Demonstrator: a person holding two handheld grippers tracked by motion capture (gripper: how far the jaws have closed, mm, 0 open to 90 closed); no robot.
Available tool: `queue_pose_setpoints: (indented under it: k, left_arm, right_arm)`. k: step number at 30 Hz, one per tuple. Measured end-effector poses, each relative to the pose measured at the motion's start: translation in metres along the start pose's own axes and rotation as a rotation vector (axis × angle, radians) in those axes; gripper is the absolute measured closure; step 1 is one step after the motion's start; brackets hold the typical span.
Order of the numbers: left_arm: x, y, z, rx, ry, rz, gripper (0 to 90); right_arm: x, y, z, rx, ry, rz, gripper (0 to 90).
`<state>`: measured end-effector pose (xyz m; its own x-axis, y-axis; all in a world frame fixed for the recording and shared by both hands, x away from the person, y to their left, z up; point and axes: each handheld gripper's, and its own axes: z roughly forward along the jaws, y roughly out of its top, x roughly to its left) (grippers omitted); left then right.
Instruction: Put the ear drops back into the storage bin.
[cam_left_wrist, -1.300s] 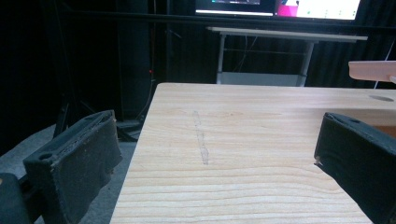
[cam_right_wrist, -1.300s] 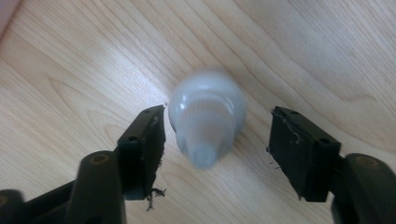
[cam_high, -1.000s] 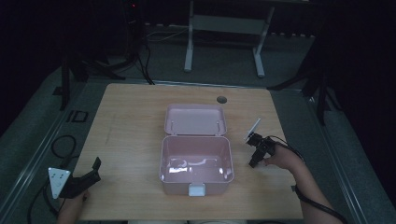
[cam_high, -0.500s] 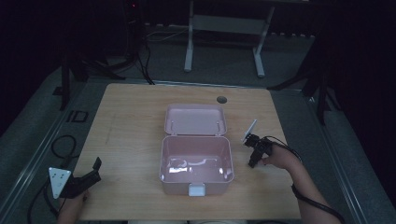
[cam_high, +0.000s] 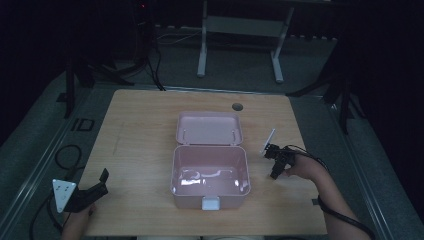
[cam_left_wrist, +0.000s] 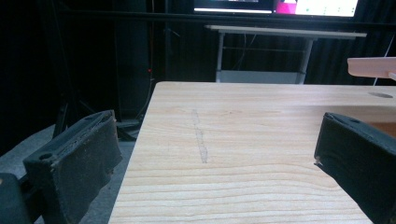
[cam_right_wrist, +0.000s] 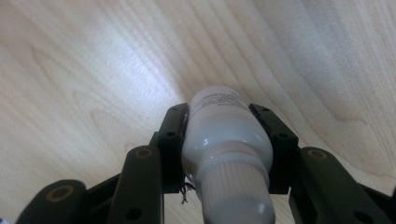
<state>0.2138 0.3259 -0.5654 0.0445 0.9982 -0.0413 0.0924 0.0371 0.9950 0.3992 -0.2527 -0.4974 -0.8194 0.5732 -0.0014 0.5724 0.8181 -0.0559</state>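
My right gripper (cam_right_wrist: 227, 109) is shut on a small white bottle (cam_right_wrist: 224, 140); its black pads press both sides of the body, and the ribbed cap points back toward the camera. The bottle's base hangs just over the wooden table (cam_right_wrist: 93, 70). In the high view the right gripper (cam_high: 276, 172) is right of an open pink box (cam_high: 174, 172), apart from it. The box's lid (cam_high: 209, 129) lies back flat behind it. My left gripper (cam_high: 101, 178) rests at the table's front left corner. In its own view the left gripper (cam_left_wrist: 215, 154) stands open with only bare wood between the jaws.
The box has a white latch (cam_high: 210, 202) on its front wall. A round cable hole (cam_high: 238, 106) sits near the table's far edge. Cables trail on the floor to the left (cam_high: 65, 155). Metal stand legs (cam_high: 240, 45) rise beyond the table.
The right hand has shifted only slightly beside the box. The left gripper has stayed where it was.
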Motion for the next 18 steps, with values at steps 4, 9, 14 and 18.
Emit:
queue_pose_setpoints:
  k: [4, 9, 14, 18]
  left_arm:
    - [0.000, 0.000, 0.000, 0.001, 0.000, 0.000, 0.4]
    - [0.000, 0.000, 0.000, 0.000, -0.002, 0.000, 0.4]
    - [0.000, 0.000, 0.000, 0.001, -0.001, 0.001, 0.4]
    - [0.000, 0.000, 0.000, 0.001, -0.002, 0.000, 0.4]
  right_arm:
    - [0.003, -0.004, -0.001, -0.003, 0.000, -0.059, 59.2]
    - [0.009, -0.008, -0.002, 0.011, 0.002, -0.124, 59.2]
    - [0.018, -0.011, -0.004, 0.011, 0.010, -0.216, 59.3]
    - [0.023, -0.014, -0.007, -0.005, 0.010, -0.286, 59.3]
